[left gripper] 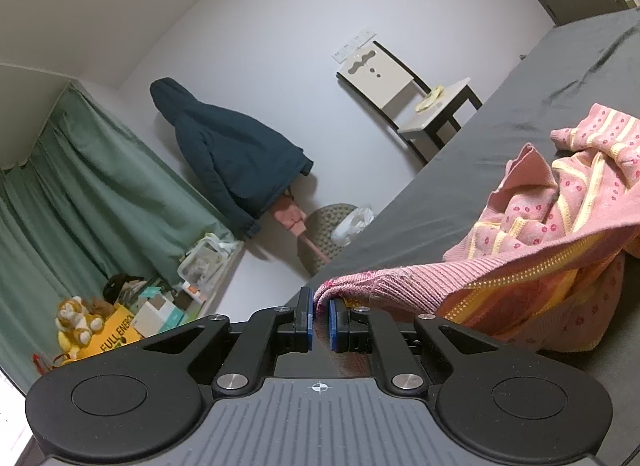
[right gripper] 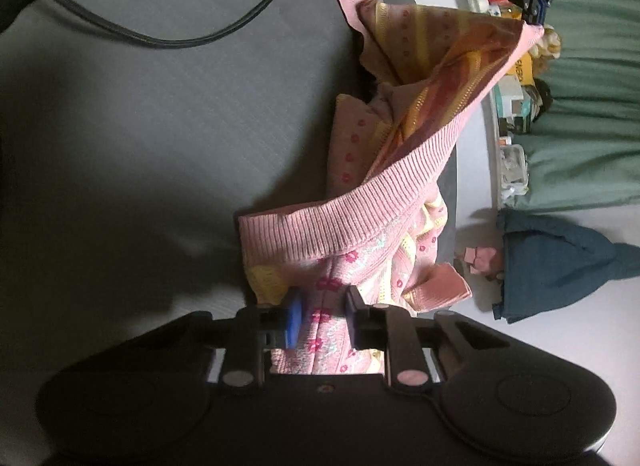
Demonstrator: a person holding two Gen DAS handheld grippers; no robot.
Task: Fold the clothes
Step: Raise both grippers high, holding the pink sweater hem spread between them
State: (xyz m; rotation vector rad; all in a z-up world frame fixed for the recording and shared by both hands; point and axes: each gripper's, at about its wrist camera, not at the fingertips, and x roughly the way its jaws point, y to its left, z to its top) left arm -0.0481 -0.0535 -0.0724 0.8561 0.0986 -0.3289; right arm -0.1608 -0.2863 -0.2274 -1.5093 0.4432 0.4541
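A pink knitted garment [left gripper: 560, 225] with yellow stripes and small flowers lies crumpled on a grey bed sheet [left gripper: 460, 169]. My left gripper [left gripper: 320, 316] is shut on a corner of its ribbed hem [left gripper: 400, 278], at the bed's edge. In the right wrist view the same hem [right gripper: 360, 221] stretches taut from the left gripper [right gripper: 536, 15] at the top right down towards my right gripper [right gripper: 323, 318]. A bunched fold of the flowered fabric [right gripper: 326, 306] fills the gap between the right gripper's pads, which press on it. The garment's far parts are hidden in folds.
A black cable [right gripper: 160, 39] loops over the sheet [right gripper: 160, 125] at the far left. Beyond the bed's edge I see a chair [left gripper: 420, 105], a dark blue jacket [left gripper: 228, 153] hanging on the wall, a green curtain [left gripper: 80, 185], and boxes with a plush toy [left gripper: 76, 318] on the floor.
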